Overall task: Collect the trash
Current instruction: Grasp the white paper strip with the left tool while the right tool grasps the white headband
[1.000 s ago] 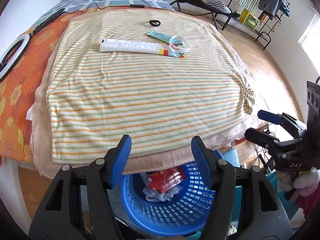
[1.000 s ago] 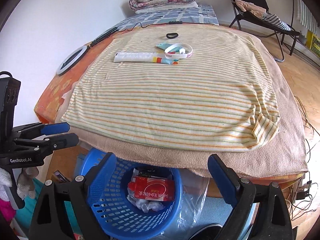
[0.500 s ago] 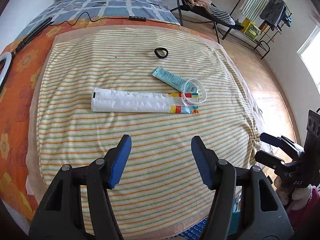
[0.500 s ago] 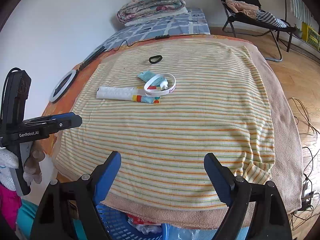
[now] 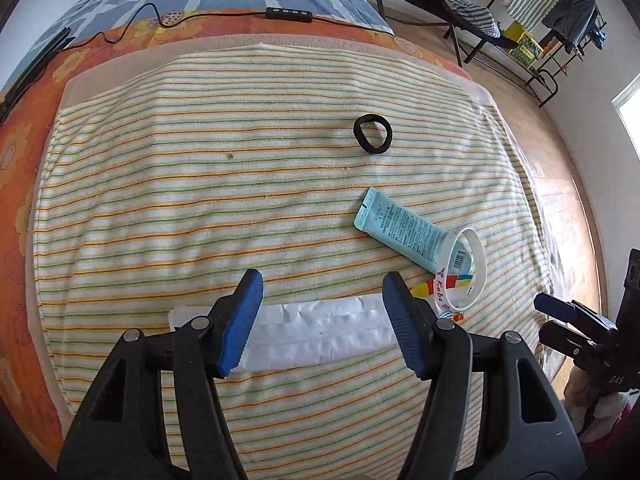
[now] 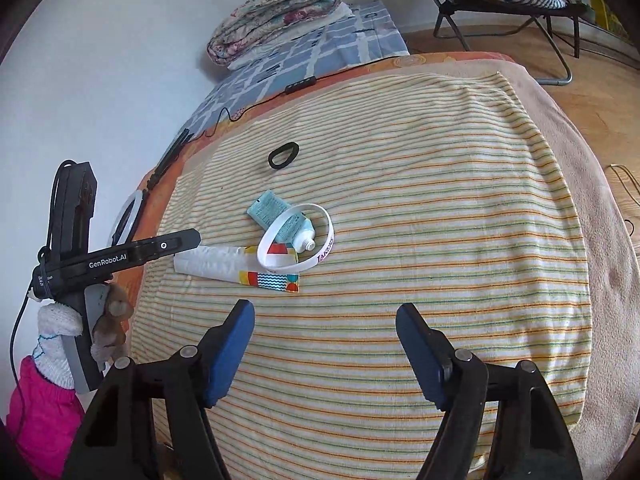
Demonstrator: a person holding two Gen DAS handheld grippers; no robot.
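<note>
Hovering left gripper (image 5: 322,322), over white wrapper (image 5: 320,332)

Striped towel (image 5: 200,208) on bed (image 5: 24,152)

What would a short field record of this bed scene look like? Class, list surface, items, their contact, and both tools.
surface: striped towel over a bed
items: long white wrapper, teal tube, white wristband, black hair tie
contact: wristband rests on tube and wrapper; hair tie lies apart
left tool: open, above the wrapper, holding nothing
right tool: open, jaws just closing somewhat, nothing between them
</note>
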